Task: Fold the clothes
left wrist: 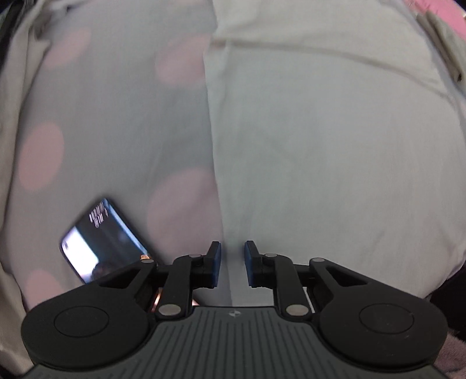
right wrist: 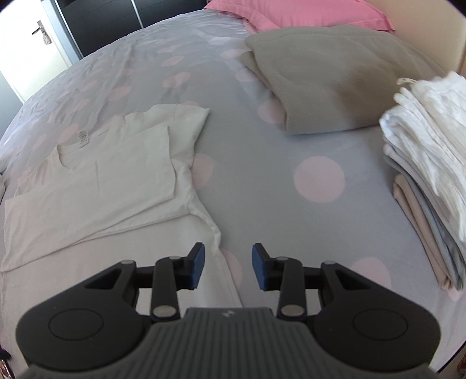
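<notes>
Grippers: two, one per view. The left gripper [left wrist: 232, 263] has its blue pads a narrow gap apart and nothing between them; the right gripper [right wrist: 228, 266] stands wider, also holding nothing.

Garments: one white T-shirt [right wrist: 116, 186] spread on the bed, one folded beige blanket [right wrist: 332, 78] at upper centre of the right wrist view, one stack of folded clothes [right wrist: 431, 163] at the right edge (several layers, white on top, grey and beige below; the exact count is hard to tell).

Other things: one pink pillow [right wrist: 294, 13] at the top, one phone [left wrist: 102, 239] at lower left of the left wrist view, screen lit, partly behind the gripper.

Hidden or unclear: the left wrist view is blurred; the stack and pillow are cut off by the frame.

T-shirt look: lies left of centre in the right wrist view on the grey bedsheet [right wrist: 256, 151] with pink dots, one side folded over the body, collar at upper left, a few light wrinkles. In the left wrist view it [left wrist: 320, 145] fills the right half, its straight edge running down the middle.
</notes>
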{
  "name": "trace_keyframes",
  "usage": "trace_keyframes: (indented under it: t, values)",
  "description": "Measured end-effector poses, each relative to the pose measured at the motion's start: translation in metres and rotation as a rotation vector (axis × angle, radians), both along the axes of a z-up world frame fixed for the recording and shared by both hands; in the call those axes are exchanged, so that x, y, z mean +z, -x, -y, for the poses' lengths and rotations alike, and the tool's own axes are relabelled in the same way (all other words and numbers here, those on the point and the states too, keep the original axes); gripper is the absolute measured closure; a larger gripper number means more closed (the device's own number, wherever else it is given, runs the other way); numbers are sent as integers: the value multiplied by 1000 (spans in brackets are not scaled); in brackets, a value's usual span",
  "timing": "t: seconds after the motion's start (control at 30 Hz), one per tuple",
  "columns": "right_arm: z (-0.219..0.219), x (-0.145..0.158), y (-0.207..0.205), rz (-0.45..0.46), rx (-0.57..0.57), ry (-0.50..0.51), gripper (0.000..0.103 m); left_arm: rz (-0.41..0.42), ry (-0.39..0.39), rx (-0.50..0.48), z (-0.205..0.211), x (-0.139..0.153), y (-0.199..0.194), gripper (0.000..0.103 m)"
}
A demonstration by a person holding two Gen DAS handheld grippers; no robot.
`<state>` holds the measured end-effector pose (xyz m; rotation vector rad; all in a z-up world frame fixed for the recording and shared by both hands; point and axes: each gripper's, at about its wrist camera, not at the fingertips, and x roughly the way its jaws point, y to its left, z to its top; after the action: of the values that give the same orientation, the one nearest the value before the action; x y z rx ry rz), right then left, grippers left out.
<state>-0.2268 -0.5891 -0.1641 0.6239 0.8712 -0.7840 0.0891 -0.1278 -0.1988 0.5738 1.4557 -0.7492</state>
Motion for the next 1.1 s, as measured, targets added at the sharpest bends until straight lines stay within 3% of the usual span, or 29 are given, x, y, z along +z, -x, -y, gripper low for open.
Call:
trace_keyframes:
  t: [0.13,0.27,0.47,0.7,1.1]
  values:
    - [-7,10,16,28,-27,6,64,-1,-17,9,-5,0,1,88]
    - [-11,15,29,48,-66,-9,64,35,-113,-39,-7,-5,5,101]
    - [-15,17,35,60,-85,-25,64,43,-184,-39,-14,-9,0,103]
    - [-15,18,34,55,-79,-9,64,84,-168,24,-27,-2,-22,103]
    - [-16,19,31,43,-66,1,63,174,-209,81,-42,3,-51,103]
